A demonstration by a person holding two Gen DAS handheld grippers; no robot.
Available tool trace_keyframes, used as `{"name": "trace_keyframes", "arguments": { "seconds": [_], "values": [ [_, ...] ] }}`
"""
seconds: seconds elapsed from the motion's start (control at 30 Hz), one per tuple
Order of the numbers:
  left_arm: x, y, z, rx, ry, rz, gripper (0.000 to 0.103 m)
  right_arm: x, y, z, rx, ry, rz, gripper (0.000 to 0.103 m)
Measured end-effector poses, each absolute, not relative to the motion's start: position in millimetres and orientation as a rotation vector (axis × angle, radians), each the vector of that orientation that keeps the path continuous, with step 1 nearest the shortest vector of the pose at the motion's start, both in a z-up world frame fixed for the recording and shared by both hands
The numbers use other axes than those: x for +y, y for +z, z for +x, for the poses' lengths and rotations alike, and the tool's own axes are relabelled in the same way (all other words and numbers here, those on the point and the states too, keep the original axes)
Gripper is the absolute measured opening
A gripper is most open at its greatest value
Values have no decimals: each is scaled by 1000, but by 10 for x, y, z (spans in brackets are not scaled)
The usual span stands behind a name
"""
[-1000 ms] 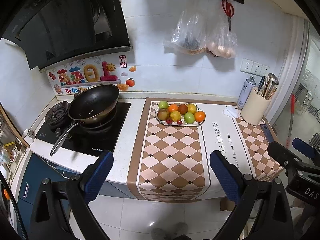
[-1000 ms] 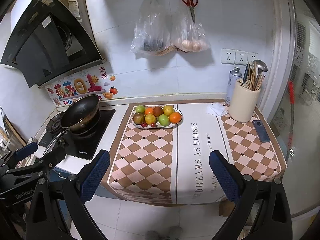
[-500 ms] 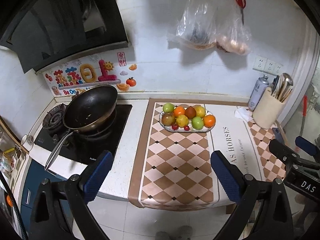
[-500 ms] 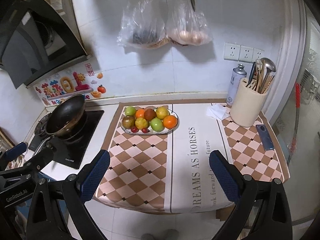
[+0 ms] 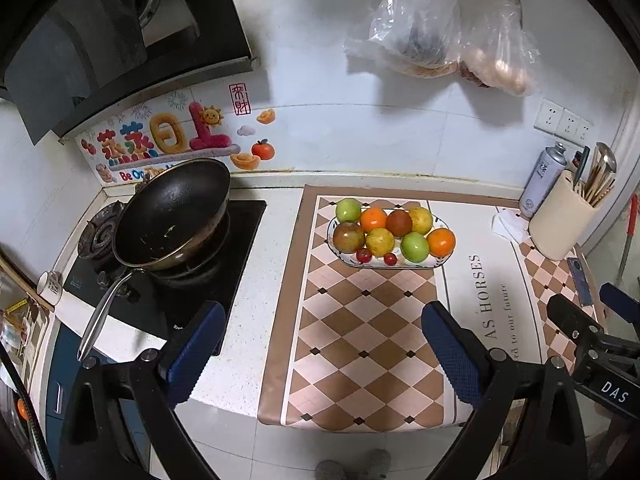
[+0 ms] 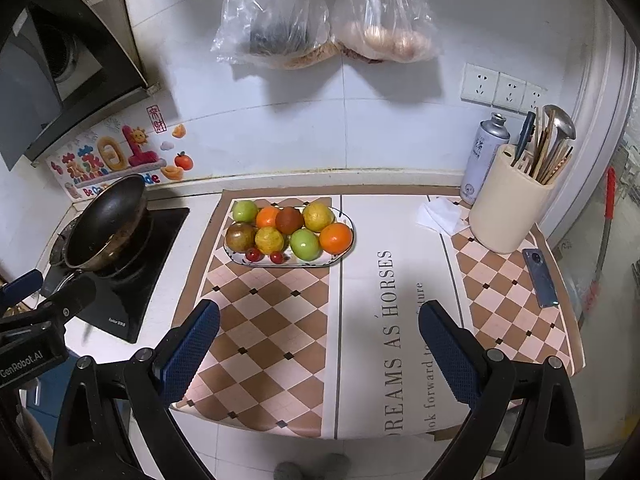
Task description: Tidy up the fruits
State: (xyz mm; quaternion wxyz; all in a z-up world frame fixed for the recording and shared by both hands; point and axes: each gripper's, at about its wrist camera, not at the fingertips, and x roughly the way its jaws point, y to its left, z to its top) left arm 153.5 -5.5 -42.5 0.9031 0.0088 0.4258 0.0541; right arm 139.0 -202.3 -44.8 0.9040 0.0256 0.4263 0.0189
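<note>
left gripper (image 5: pixel 320 350), right gripper (image 6: pixel 318 348), jaws wide, empty

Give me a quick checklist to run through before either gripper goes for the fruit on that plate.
1. Left gripper open and empty: ok.
2. Right gripper open and empty: ok.
3. Fruit all on the plate, none loose on the mat: ok.
4. Path from both grippers to the plate free of objects: ok, only bare mat lies between.
5. Somewhere to put sorted fruit: cannot tell, no second dish or basket is in view.
6. Nearby hazards: the wok sits left of the plate, the utensil holder and phone right; all apart from it: ok.
</note>
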Motion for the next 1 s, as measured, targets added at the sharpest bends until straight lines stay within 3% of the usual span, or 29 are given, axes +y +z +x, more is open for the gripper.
{"name": "trace_keyframes", "arguments": {
  "seconds": [1.0],
  "values": [
    [-34, -567, 1638, 910, 112, 6, 103, -1882, -496, 1482, 894, 61, 21, 102]
  ]
}}
